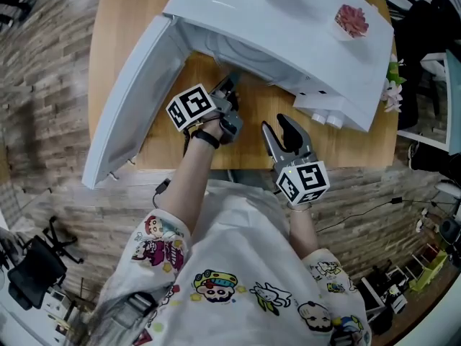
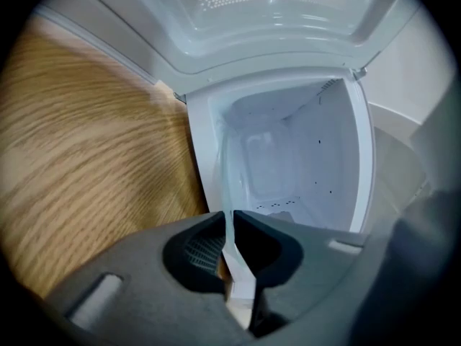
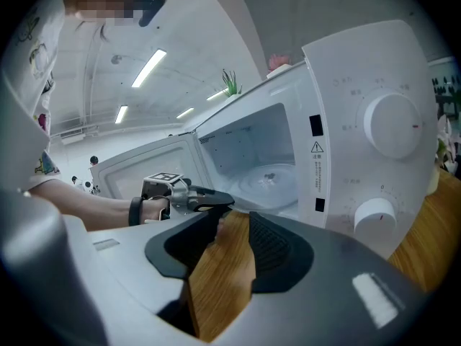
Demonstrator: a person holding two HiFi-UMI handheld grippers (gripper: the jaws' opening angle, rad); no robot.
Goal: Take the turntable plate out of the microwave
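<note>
Plate (image 3: 270,182) sits inside the microwave cavity, near its front opening; wooden table (image 1: 130,13) carries the microwave (image 1: 288,34) at its 12 o'clock side; the door (image 1: 126,107) swings open toward 8 o'clock; left gripper (image 2: 231,215) reaches into the opening, jaws narrow, pinched on the plate's glass rim; right gripper (image 1: 276,125), at 4 o'clock of the left, hovers over the table, jaws wide, nothing between them.

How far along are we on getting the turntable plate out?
Done: the door of the microwave stands open. In hand: the left gripper is shut on the rim of the turntable plate, which lies inside the microwave. Left: draw it out. The right gripper is open and empty.
</note>
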